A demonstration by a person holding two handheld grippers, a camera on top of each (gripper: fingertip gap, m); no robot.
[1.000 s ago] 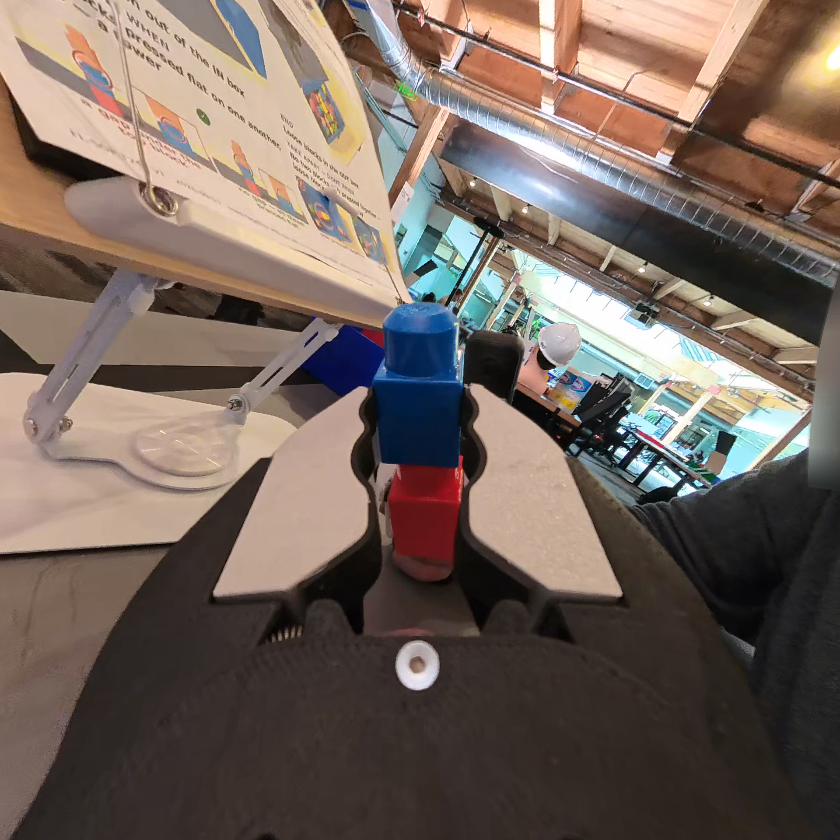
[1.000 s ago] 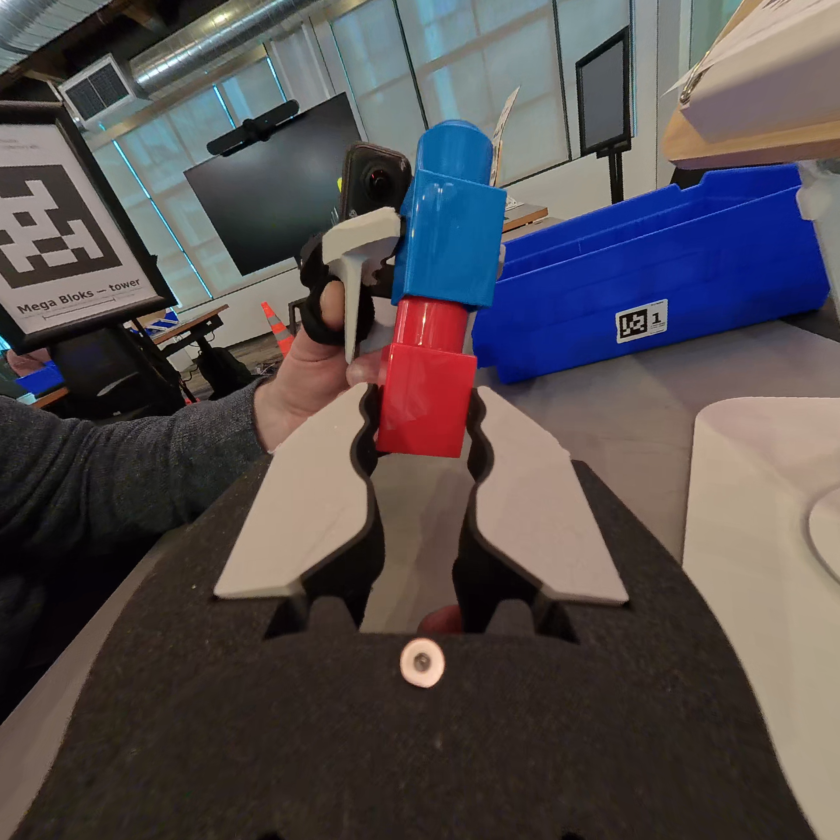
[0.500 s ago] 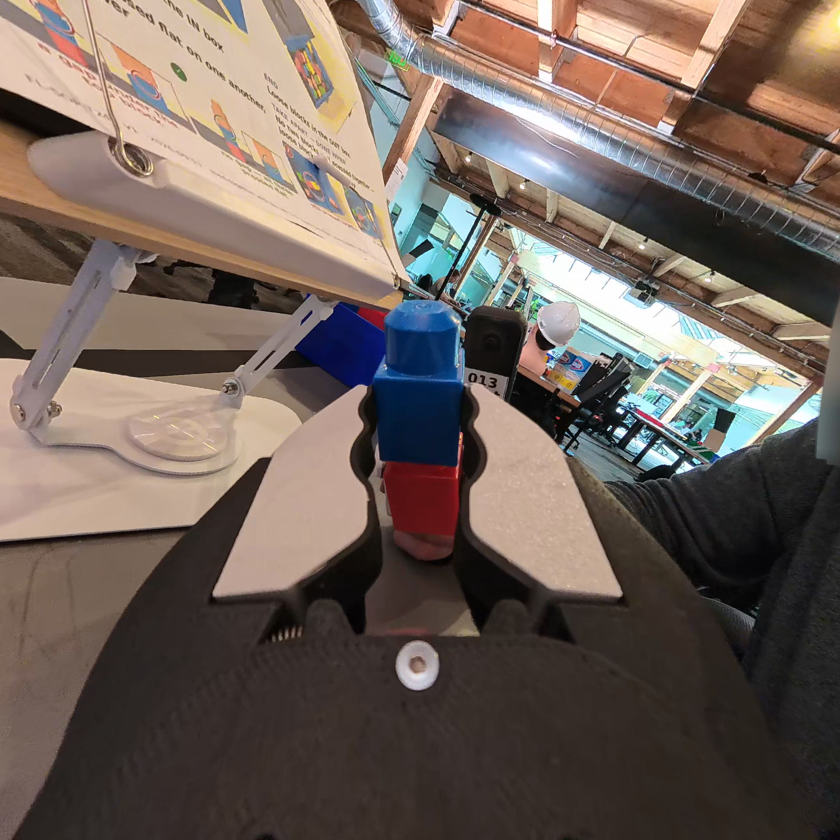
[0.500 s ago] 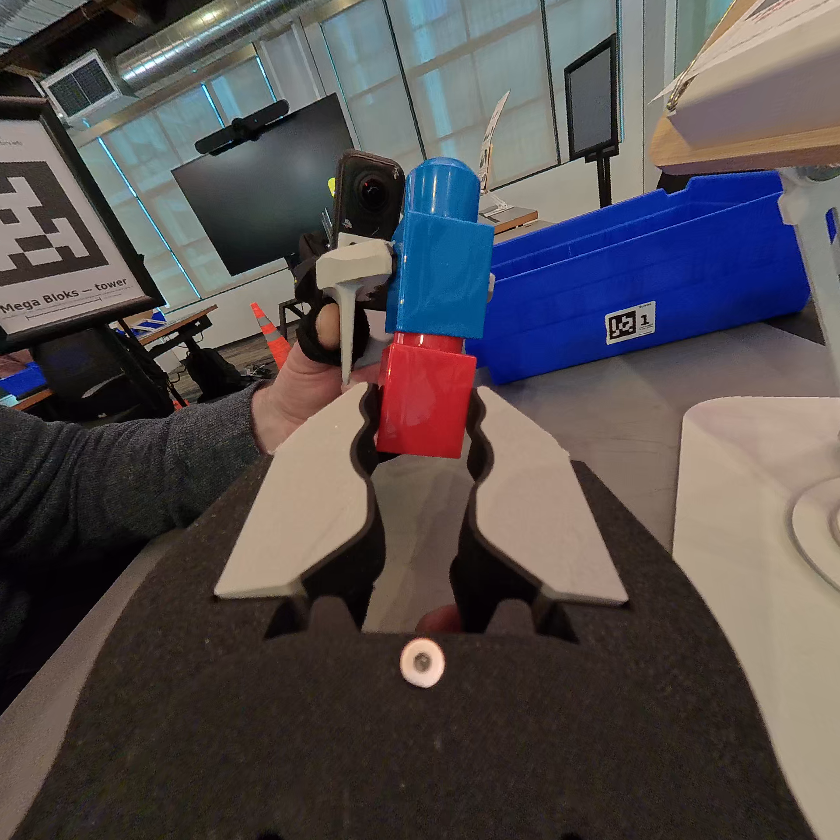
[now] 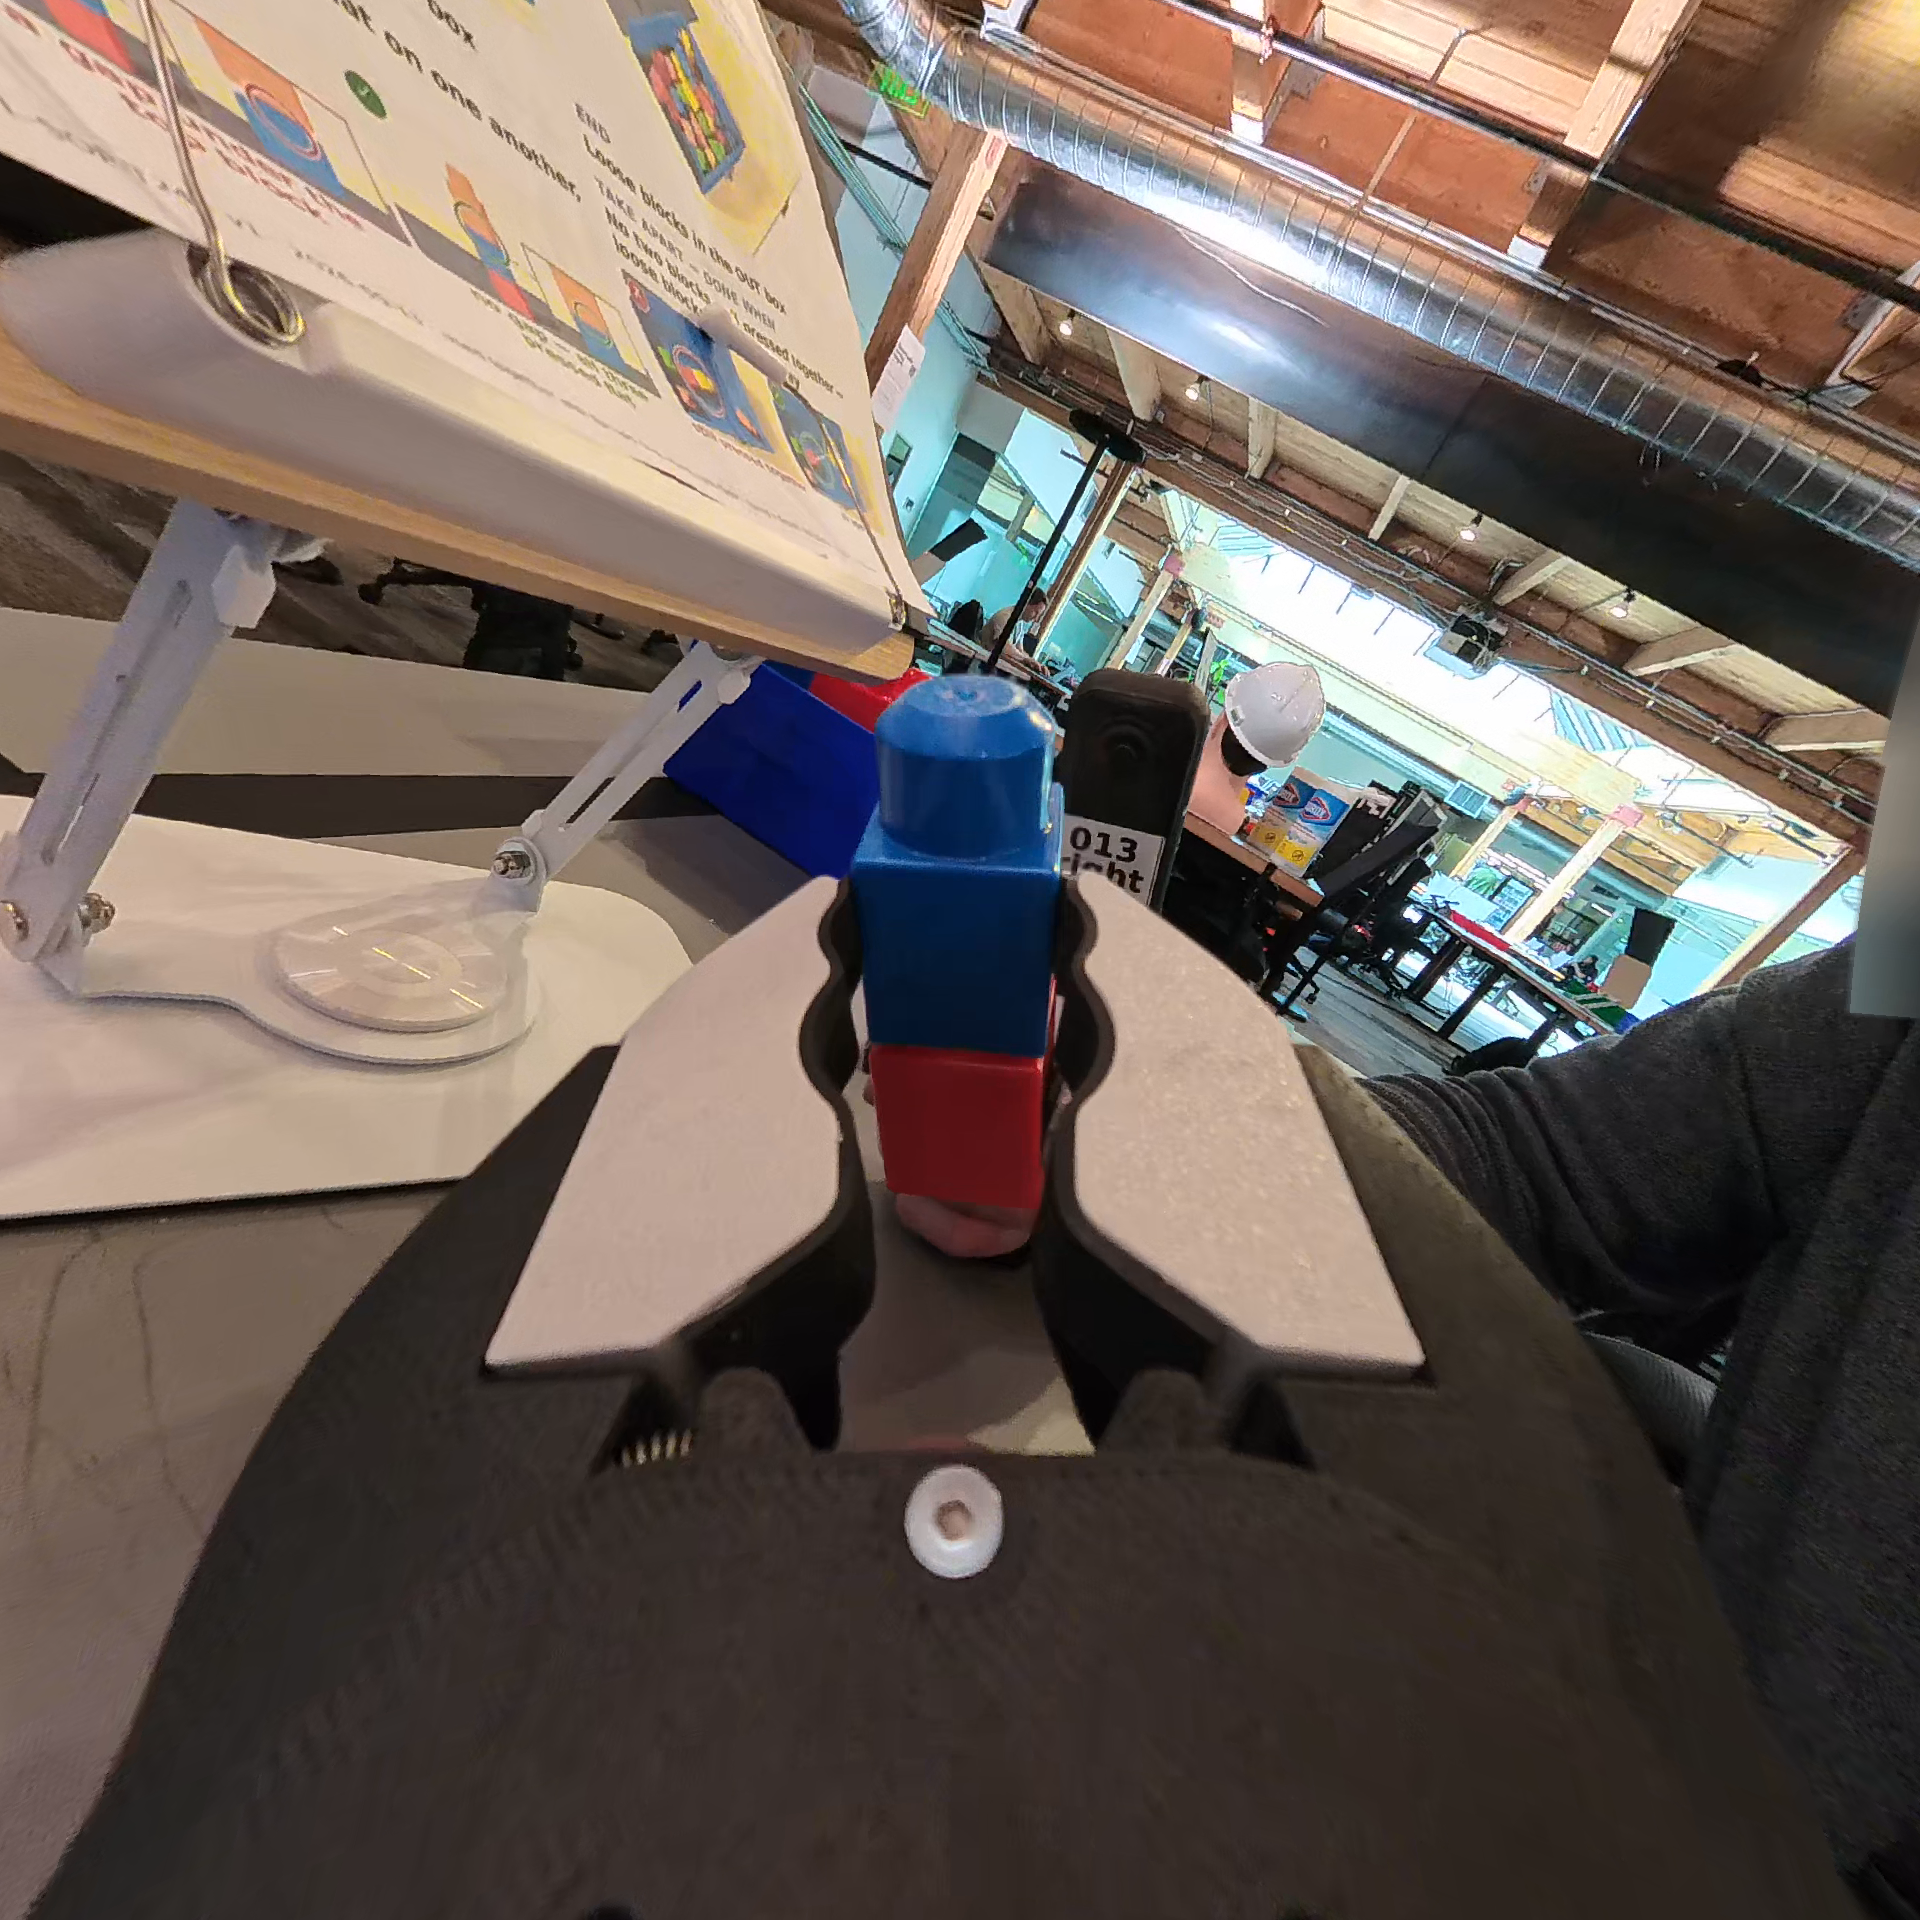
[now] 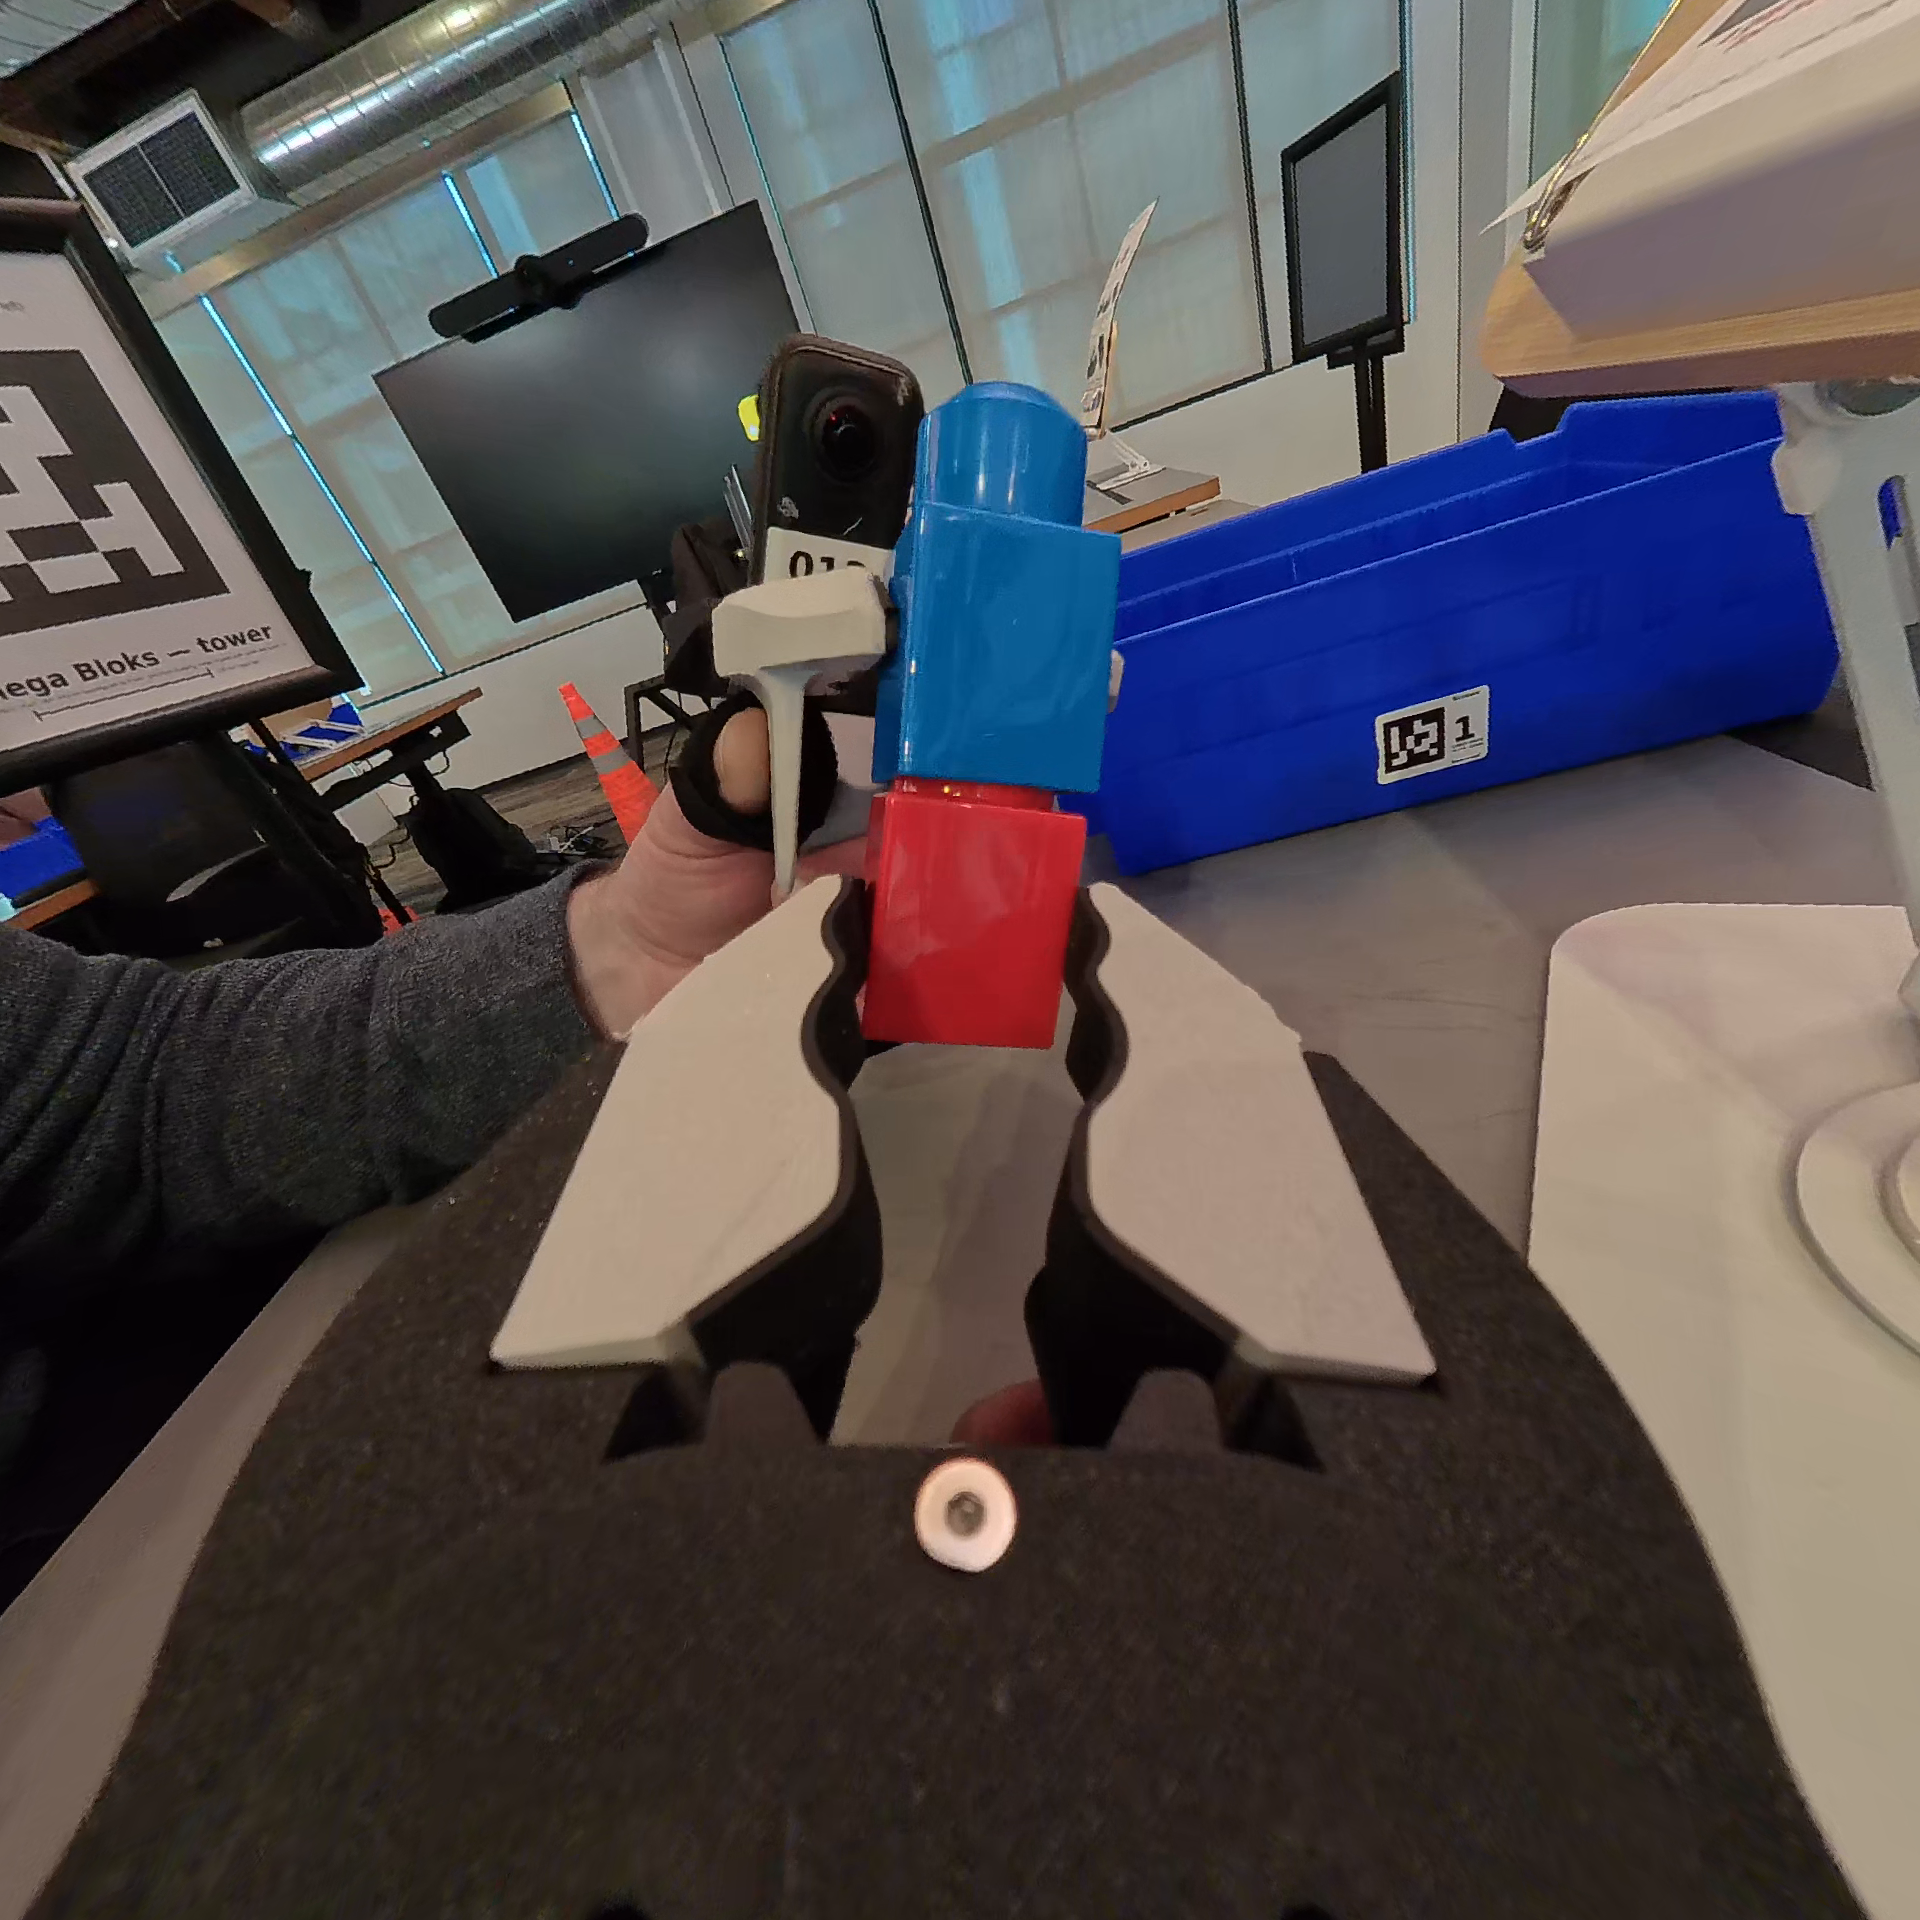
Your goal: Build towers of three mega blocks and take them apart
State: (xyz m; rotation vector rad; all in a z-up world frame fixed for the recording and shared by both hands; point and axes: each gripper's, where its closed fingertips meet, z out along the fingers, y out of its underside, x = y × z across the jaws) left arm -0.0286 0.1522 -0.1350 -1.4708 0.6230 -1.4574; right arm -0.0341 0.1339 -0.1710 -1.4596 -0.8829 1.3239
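1. The left gripper (image 5: 956,971) has its fingers (image 5: 717,1091) narrowed onto the blue block (image 5: 956,945), pressing its two side faces; the block's round stud points up and away from the camera.
2. The red block (image 5: 961,1127) sits directly under the blue one in the left wrist view, joined to it, so the two form a short stack held in the air above the grey bench (image 5: 125,1403).
3. The right gripper (image 6: 961,951) has its fingers (image 6: 1236,1122) closed onto the red block (image 6: 966,930), gripping its lower sides near the fingertips.
4. In the right wrist view the blue block (image 6: 997,644) stands on top of the red one, with a thin line of the red stud showing at the joint; the stack tilts slightly to the right.
5. The left gripper (image 6: 997,644) appears farther off in that view, its pale finger (image 6: 800,629) against the blue block's left face, with a person's hand (image 6: 686,883) in a grey sleeve behind it.
6. A blue bin (image 6: 1455,644) rests on the bench behind the stack, to its right.
7. A white document stand (image 5: 312,935) carrying a printed instruction sheet (image 5: 468,208) stands on the bench to the left in the left wrist view.
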